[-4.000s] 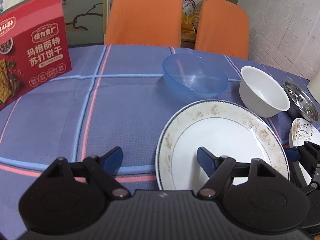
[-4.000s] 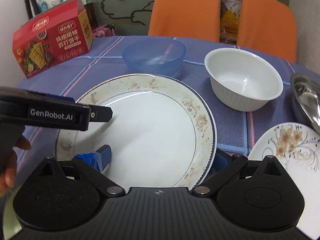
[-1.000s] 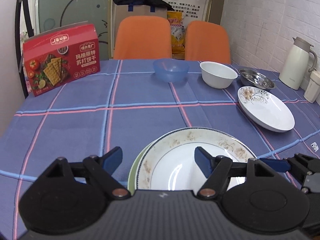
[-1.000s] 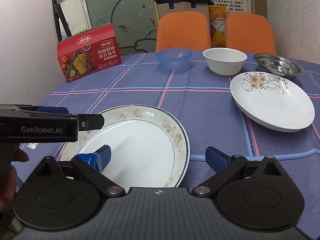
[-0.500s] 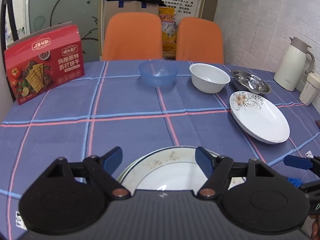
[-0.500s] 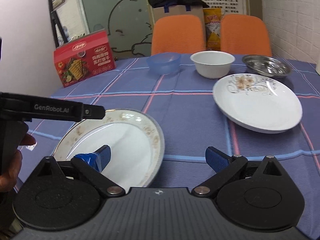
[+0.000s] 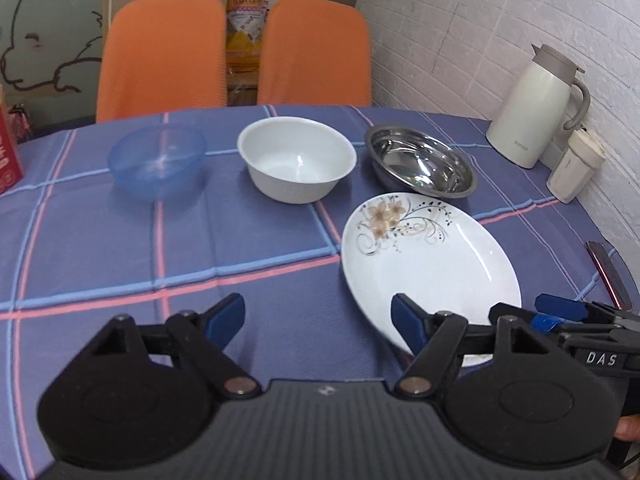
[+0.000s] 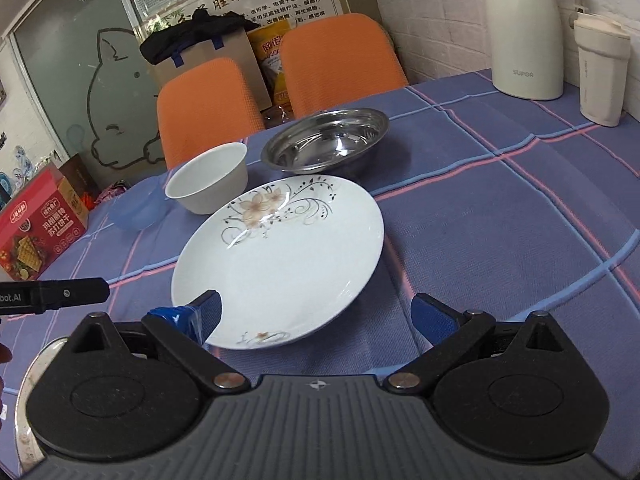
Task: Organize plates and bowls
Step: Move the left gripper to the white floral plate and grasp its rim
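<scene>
A white floral plate lies on the tablecloth, also in the right wrist view. Behind it stand a blue plastic bowl, a white bowl and a steel bowl. My left gripper is open and empty, its right finger over the floral plate's near rim. My right gripper is open and empty, straddling the plate's near edge. A sliver of the gold-rimmed plate's rim shows at the bottom left of the right wrist view.
A cream thermos jug and a white tumbler stand at the right by the brick wall. A red cracker box stands at the left. Two orange chairs are behind the table.
Both grippers have left the gold-rimmed plate and swung right to the floral plate. The floral plate is now close in front of both, and the gold-rimmed plate has dropped out of the left view.
</scene>
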A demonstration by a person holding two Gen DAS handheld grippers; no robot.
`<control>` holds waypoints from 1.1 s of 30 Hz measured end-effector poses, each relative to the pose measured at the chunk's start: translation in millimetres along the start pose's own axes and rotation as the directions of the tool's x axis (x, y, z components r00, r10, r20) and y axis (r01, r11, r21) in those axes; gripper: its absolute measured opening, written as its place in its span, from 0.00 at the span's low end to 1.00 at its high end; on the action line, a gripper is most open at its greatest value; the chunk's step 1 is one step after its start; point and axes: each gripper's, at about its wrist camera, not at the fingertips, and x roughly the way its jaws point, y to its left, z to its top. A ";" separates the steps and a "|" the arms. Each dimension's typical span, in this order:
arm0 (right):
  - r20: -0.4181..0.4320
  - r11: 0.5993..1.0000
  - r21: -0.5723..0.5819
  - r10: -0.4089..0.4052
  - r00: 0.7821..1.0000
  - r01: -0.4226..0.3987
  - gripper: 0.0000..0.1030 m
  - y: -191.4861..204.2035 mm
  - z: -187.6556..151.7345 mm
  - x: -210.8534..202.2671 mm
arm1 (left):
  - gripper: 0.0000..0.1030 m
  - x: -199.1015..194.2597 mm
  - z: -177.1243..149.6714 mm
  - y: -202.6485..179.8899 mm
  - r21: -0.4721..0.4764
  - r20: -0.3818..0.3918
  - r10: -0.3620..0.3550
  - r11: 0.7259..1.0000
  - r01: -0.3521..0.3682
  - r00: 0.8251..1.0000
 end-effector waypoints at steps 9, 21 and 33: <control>-0.055 0.996 -0.092 -0.015 0.998 0.010 0.86 -4.1 22.8 40.9 | 0.72 61.3 25.8 -15.1 0.008 -0.093 -0.024 1.000 0.025 0.995; -0.070 0.969 -0.242 -0.057 0.996 0.038 0.89 7.0 18.8 67.9 | 0.71 79.9 21.2 -21.5 0.036 -0.116 -0.019 0.999 0.023 0.993; -0.062 0.972 -0.229 -0.059 0.996 0.044 0.88 12.0 15.0 64.9 | 0.44 81.8 18.3 -34.8 0.055 -0.085 0.045 0.998 -0.040 0.995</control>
